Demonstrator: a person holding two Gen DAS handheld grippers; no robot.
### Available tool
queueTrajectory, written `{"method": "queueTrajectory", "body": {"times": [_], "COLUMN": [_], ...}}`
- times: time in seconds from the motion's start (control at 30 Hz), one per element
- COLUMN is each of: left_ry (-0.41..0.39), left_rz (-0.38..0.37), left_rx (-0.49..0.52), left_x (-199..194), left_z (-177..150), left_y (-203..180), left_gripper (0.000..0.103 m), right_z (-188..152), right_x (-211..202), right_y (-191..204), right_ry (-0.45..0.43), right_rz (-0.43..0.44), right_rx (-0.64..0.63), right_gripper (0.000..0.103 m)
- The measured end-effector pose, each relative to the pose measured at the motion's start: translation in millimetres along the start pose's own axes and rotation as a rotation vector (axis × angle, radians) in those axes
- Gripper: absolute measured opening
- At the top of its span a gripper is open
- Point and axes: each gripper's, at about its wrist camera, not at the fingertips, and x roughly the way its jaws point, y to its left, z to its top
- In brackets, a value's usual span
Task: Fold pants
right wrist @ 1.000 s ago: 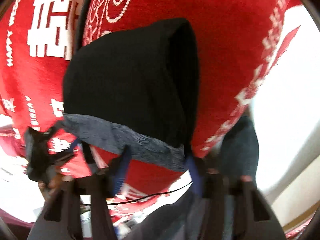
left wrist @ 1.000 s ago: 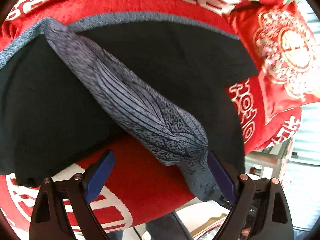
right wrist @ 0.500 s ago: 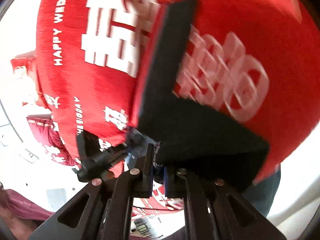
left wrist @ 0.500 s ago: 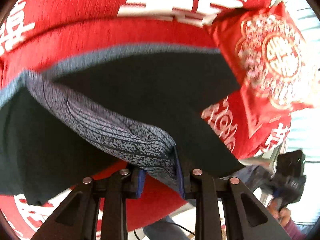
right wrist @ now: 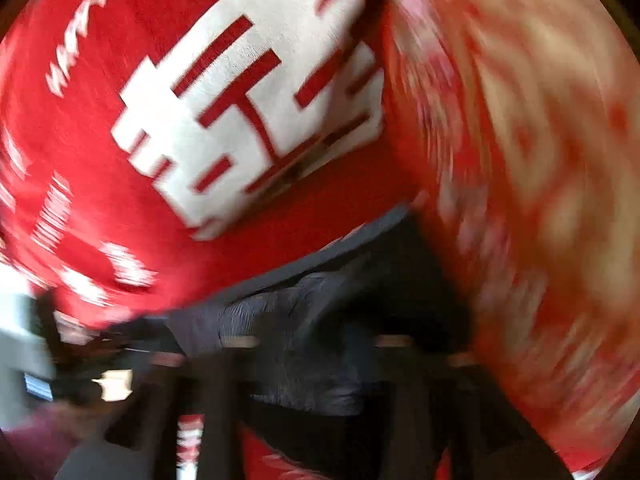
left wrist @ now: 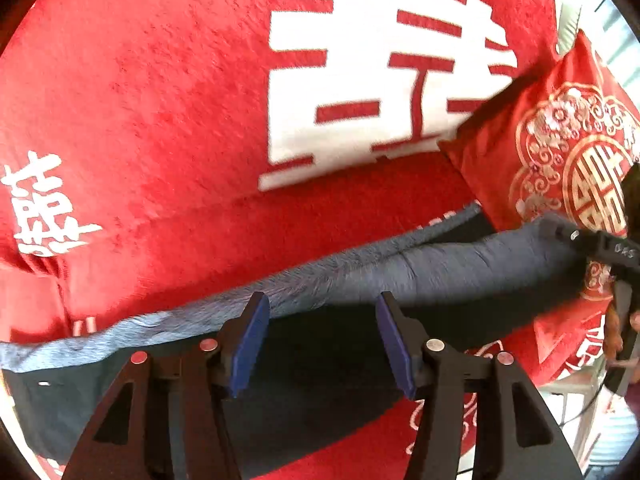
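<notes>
My left gripper (left wrist: 318,340): jaws opening, blue pads apart, nothing pinched, hovering over the pants.
My right gripper (right wrist: 312,364): blurred, jaws opening above the dark cloth.
Pants (left wrist: 400,280): folded, dark, grey waistband edge farthest from me.
Pillow (left wrist: 560,152): just right of the pants.
Blanket (left wrist: 160,120): open red stretch beyond the waistband.

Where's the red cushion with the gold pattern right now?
In the left wrist view the red cushion stands at the right edge, on the red blanket, just above the right end of the folded pants.
</notes>
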Motion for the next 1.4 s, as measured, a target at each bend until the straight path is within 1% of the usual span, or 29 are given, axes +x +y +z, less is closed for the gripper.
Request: {"method": "queueTrajectory", "body": {"times": [0.03,0.07,0.1,0.17,0.2,0.3,0.33,0.37,0.43,0.47,0.53,0.57,0.6,0.63,0.7,0.73,0.77,0.83,0.87,0.9,0.93,0.97,1.0,1.03,1.07,1.1,1.2,1.33,1.4], "left_ry": [-0.002,0.004,0.008,0.02,0.052,0.114,0.13,0.136,0.155,0.161,0.181,0.181,0.175,0.172,0.172,0.17,0.164,0.153,0.157,0.172,0.182,0.196,0.203,0.186,0.158,0.14,0.1,0.063,0.082], "left_rz": [0.02,0.044,0.069,0.115,0.155,0.21,0.224,0.235,0.274,0.283,0.295,0.293,0.29,0.294,0.298,0.296,0.289,0.297,0.289,0.279,0.281,0.291,0.313,0.315,0.303,0.297,0.29,0.315,0.345], "left_rx": [0.0,-0.002,-0.011,-0.026,-0.041,-0.117,-0.145,-0.161,-0.201,-0.209,-0.23,-0.233,-0.232,-0.223,-0.205,-0.199,-0.194,-0.202,-0.214,-0.227,-0.228,-0.222,-0.207,-0.201,-0.201,-0.201,-0.194,-0.171,-0.158], "left_x": [0,1,3,8,16,33,37,40,49,54,62,64,64,64,64,64,66,68,68,67,67,67,64,59,53,50,53,76,97], "left_z": [-1,-5,-12,-24,-35,-61,-68,-73,-85,-90,-98,-101,-102,-102,-102,-104,-105,-109,-110,-109,-108,-106,-103,-99,-95,-91,-71,-43,-41], "left_y": [2,6,12,21,30,53,61,66,80,82,92,93,94,94,92,92,92,95,98,101,101,101,99,97,96,94,85,79,82], "left_gripper": [0.061,0.068,0.083,0.084,0.084,0.084,0.084,0.084,0.084,0.084,0.084,0.084,0.084,0.084,0.084,0.084,0.084,0.094,0.094,0.094,0.094,0.094,0.094,0.094,0.094,0.094,0.094,0.094,0.094], "right_z": [5,8,8,-2,-10,-45,-55,-70,-84,-90,-88,-85,-81,-78,-76,-78,-81,-87,-89,-90,-90,-92,-94,-95,-95,-93,-69,-26,-8], "right_x": [-4,-11,-17,-24,-24,-4,5,19,34,43,52,58,62,62,51,47,47,57,62,60,57,51,46,38,24,16,15,55,87], "right_y": [8,16,22,24,20,-4,-13,-28,-48,-59,-69,-71,-71,-69,-60,-59,-60,-70,-76,-75,-73,-68,-65,-60,-49,-40,-15,-17,-26], "right_ry": [-0.032,-0.069,-0.086,-0.093,-0.087,-0.024,0.002,0.041,0.065,0.059,0.036,0.032,0.032,0.029,-0.005,-0.006,0.011,0.076,0.089,0.084,0.088,0.104,0.113,0.103,0.055,0.026,-0.03,-0.006,0.037], "right_rz": [-0.019,-0.021,-0.017,0.037,0.063,0.061,0.057,0.05,0.051,0.037,0.037,0.039,0.031,0.037,0.062,0.054,0.034,-0.012,0.0,0.002,-0.01,-0.056,-0.077,-0.078,-0.057,-0.06,-0.106,-0.125,-0.184], "right_rx": [-0.041,-0.074,-0.091,-0.069,-0.036,0.105,0.151,0.233,0.333,0.377,0.406,0.411,0.409,0.401,0.345,0.318,0.3,0.295,0.294,0.286,0.273,0.256,0.251,0.246,0.21,0.166,0.015,-0.005,-0.017], "right_gripper": [0.084,0.084,0.084,0.084,0.084,0.082,0.078,0.075,0.063,0.061,0.048,0.031,0.02,0.014,0.013,0.013,0.013,0.016,0.016,0.018,0.026,0.029,0.03,0.03,0.03,0.03,0.03,0.03,0.028]}}
